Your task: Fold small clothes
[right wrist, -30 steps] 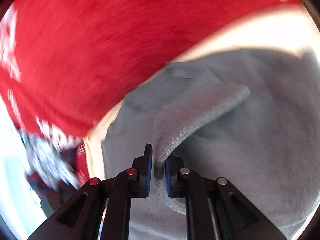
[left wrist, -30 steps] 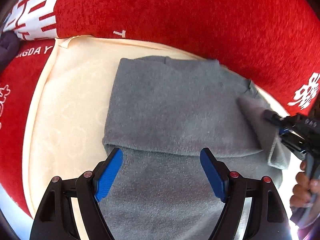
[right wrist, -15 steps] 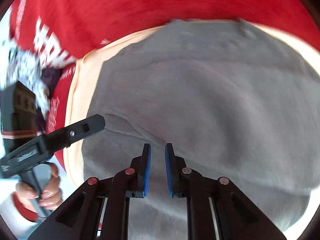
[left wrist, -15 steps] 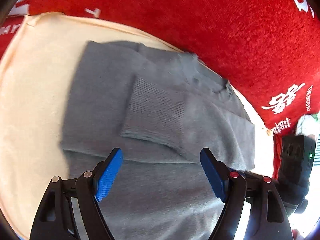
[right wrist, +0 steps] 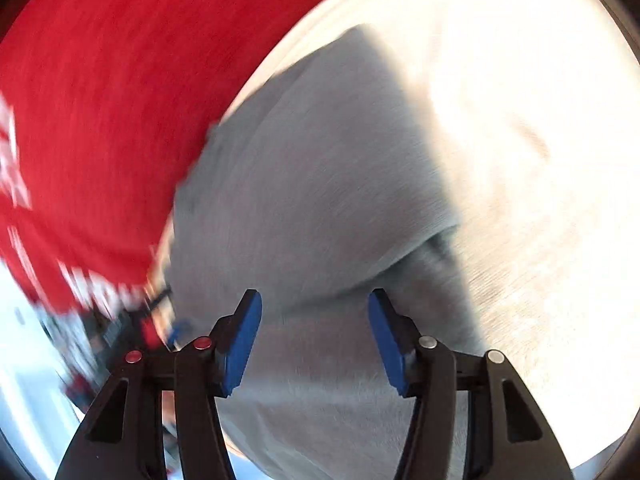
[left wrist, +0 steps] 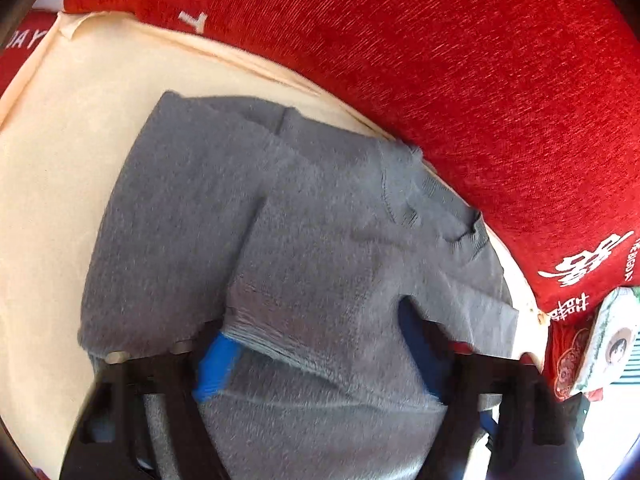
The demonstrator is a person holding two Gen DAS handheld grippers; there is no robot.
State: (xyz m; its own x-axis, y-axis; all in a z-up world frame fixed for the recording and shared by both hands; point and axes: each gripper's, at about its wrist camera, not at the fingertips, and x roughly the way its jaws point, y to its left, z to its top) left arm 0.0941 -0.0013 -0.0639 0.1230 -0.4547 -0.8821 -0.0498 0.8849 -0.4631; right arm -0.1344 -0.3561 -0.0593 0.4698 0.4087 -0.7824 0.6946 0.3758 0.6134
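Between the left gripper's [left wrist: 320, 364] spread blue-padded fingers lies the small grey fuzzy knit sweater [left wrist: 304, 248], flat on a cream quilted cushion [left wrist: 60, 184]; its ribbed sleeve cuff [left wrist: 256, 330] drapes over the left pad and nothing is pinched. The right gripper [right wrist: 316, 336] hovers wide apart and empty over the same garment, its view motion-blurred. Sleeves look folded in, so I judge the next move is nipping the near hem edge with both and carrying it toward the collar; beyond the fingertips a red chenille cushion [left wrist: 460, 80] shows white lettering, only "T" and "DAY" fragments legible, the rest unreadable.
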